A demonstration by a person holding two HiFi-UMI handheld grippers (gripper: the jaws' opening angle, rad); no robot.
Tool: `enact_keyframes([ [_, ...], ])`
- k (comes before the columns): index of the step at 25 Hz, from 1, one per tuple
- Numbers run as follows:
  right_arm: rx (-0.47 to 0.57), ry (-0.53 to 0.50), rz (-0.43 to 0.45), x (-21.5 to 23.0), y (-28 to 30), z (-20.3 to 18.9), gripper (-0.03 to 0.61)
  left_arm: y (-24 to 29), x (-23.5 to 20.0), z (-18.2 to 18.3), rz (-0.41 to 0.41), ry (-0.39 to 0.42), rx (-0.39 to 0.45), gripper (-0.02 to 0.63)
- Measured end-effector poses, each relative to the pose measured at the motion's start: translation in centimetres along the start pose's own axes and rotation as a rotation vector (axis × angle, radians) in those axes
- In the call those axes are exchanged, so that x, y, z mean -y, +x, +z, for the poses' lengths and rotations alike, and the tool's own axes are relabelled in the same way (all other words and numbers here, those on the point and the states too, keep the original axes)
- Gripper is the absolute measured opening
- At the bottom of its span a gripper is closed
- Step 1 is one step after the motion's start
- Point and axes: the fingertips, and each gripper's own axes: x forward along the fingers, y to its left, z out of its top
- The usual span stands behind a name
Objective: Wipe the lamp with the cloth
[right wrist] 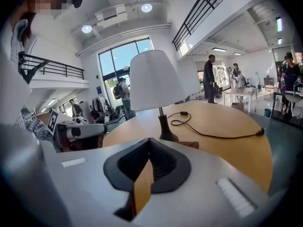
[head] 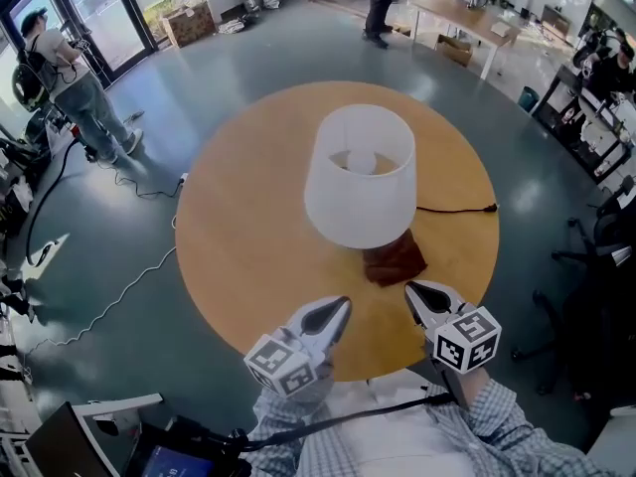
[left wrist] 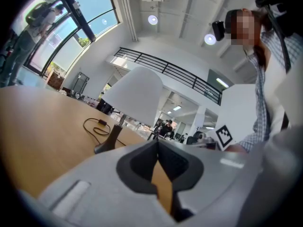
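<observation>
Bench: one round wooden top. Everything for the job sits on it, and the person stands at its 6 o'clock edge.
Left tongs: jaws pressed together with nothing in them, held level over the 6 o'clock rim and aimed at the lamp. I'd say it is parked as the spare hand, ready to steady things.
Lamp: one, upright with a white shade, near the middle of the bench and a little toward 1 o'clock. By my reckoning that is central enough to reach from the near edge.
Cloth: one, dark reddish-brown, bunched on the bench just beside the lamp on its 5 o'clock side, untouched. It lies nearest the right tongs, so that looks the hand to fetch it.
Right tongs: jaws closed tight and empty, tipped slightly down, near the cloth but apart from it. They would have to open before any pick-up.
Cord: one black lead running from under the lamp to the 3 o'clock rim, its end lying on the wood. It looks unplugged, which is sensible for wiping.
Count: two tongs, one lamp, one cloth, one cord, one bench.
Stage: wiping not yet begun, as I judge it.
</observation>
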Motion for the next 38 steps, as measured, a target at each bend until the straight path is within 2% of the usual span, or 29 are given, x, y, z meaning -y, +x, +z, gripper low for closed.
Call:
enact_keyframes([
  [7, -0.003, -0.02, 0.051, 1.7, 2.0, 1.5, 0.003, 2.8, -3.4, 2.3, 0.005, -0.199, 0.147, 0.005],
  [13, -0.019, -0.04, 0.067, 3.2, 3.0, 2.0, 0.003, 4.5, -5.8, 3.3, -0.008, -0.338, 0.226, 0.121],
  [16, -0.037, -0.06, 0.069, 3.8, 3.2, 1.9, 0.003, 5.0, -6.2, 3.8, -0.038, -0.389, 0.268, 0.141],
  [20, -0.093, -0.125, 0.077, 4.7, 3.7, 0.6, 0.003, 5.4, -5.6, 4.8, -0.089, -0.409, 0.321, 0.181],
  [24, -0.196, -0.269, 0.094, 4.9, 5.3, -2.0, 0.007, 5.8, -5.7, 5.1, -0.096, -0.429, 0.351, 0.181],
  [26, -0.268, -0.342, 0.135, 4.4, 6.6, -3.6, 0.114, 5.9, -5.7, 5.4, -0.102, -0.434, 0.358, 0.181],
  [29, -0.367, -0.442, 0.22, 3.2, 8.6, -6.0, 0.207, 6.0, -5.5, 5.5, -0.111, -0.446, 0.363, 0.181],
  [32, -0.46, -0.524, 0.268, 2.5, 10.4, -8.0, 0.233, 6.1, -5.4, 5.6, -0.124, -0.462, 0.375, 0.181],
  [35, -0.547, -0.562, 0.275, 2.7, 11.8, -10.0, 0.241, 6.1, -5.3, 5.7, -0.143, -0.464, 0.387, 0.175],
  [38, -0.599, -0.606, 0.274, 3.2, 12.4, -11.7, 0.241, 6.0, -4.9, 6.0, -0.171, -0.448, 0.41, 0.126],
])
